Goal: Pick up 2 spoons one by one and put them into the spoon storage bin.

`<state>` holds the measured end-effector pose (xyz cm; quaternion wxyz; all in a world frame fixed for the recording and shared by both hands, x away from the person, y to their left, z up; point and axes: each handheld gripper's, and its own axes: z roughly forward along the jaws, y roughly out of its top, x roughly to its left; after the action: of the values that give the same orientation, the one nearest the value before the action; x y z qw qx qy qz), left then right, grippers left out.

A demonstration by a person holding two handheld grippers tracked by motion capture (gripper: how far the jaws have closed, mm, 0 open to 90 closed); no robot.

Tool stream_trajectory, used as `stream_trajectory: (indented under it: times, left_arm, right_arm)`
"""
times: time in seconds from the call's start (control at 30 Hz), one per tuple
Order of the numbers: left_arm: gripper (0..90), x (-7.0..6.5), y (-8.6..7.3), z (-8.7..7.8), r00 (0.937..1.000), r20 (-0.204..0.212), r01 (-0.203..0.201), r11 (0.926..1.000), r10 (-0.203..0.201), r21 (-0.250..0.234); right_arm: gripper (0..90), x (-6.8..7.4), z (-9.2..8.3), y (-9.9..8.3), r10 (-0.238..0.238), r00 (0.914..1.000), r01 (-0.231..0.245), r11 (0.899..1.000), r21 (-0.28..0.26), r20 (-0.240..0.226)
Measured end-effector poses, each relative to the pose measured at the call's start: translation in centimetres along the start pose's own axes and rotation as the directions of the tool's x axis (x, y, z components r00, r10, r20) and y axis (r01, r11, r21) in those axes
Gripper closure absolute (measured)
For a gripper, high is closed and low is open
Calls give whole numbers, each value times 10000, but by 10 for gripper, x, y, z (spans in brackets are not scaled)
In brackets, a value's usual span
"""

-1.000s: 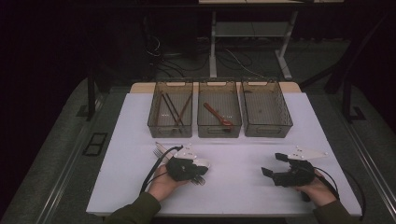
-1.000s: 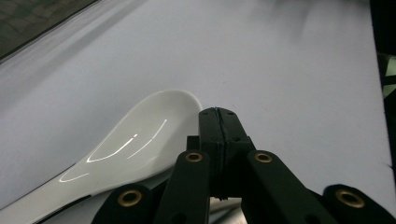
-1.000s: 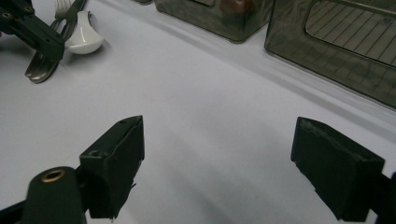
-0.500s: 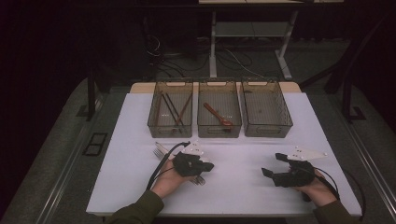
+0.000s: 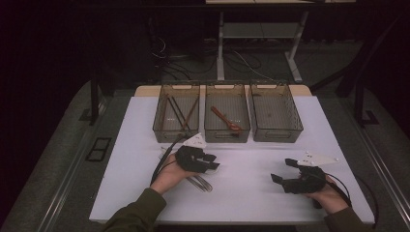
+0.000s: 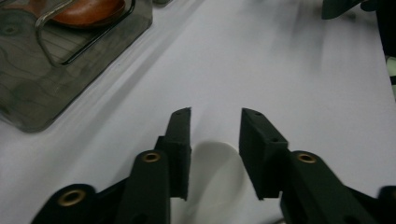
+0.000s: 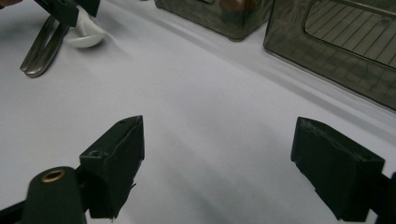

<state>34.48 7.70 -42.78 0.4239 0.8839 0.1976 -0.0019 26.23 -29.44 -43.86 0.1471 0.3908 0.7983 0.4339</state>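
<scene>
Dim room — white table (image 5: 145,125), grey floor (image 5: 58,159), cables (image 5: 241,60).

- Three smoky plastic bins stand side by side along the far edge of the white table (image 5: 130,193), walling off that side: left bin (image 5: 176,116), middle bin (image 5: 227,116), right bin (image 5: 275,113).
- Broad bare tabletop lies between the left gripper (image 5: 205,162) and right gripper (image 5: 285,174), which are well apart.
- Metal cutlery (image 7: 42,46) and a white spoon (image 7: 86,35) lie beneath the left gripper.
</scene>
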Motion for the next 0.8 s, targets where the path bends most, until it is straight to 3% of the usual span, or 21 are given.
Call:
stream_trajectory:
  times: [0.2, 0.37, 0.57, 0.8]
  left_arm:
    - [474, 4, -5, 6, 9993, -271, -258, 9979, 275, 587]
    - [434, 4, -8, 12, 9984, -315, -437, 9940, 471, 1007]
    - [430, 1, -8, 13, 9950, -320, -896, 9871, 946, 1324]
    - [476, -5, -8, 11, 9940, -376, -950, 9819, 1024, 1637]
  right_arm:
    - [172, 0, 0, -1, -37, 10000, 37, 10000, 26, -7]
    - [172, 1, 0, 0, -126, 9999, 126, 9999, 53, -39]
    - [172, 0, 0, 0, -140, 9999, 141, 9999, 51, -20]
    - [172, 0, 0, -1, -149, 9999, 149, 9999, 23, 0]
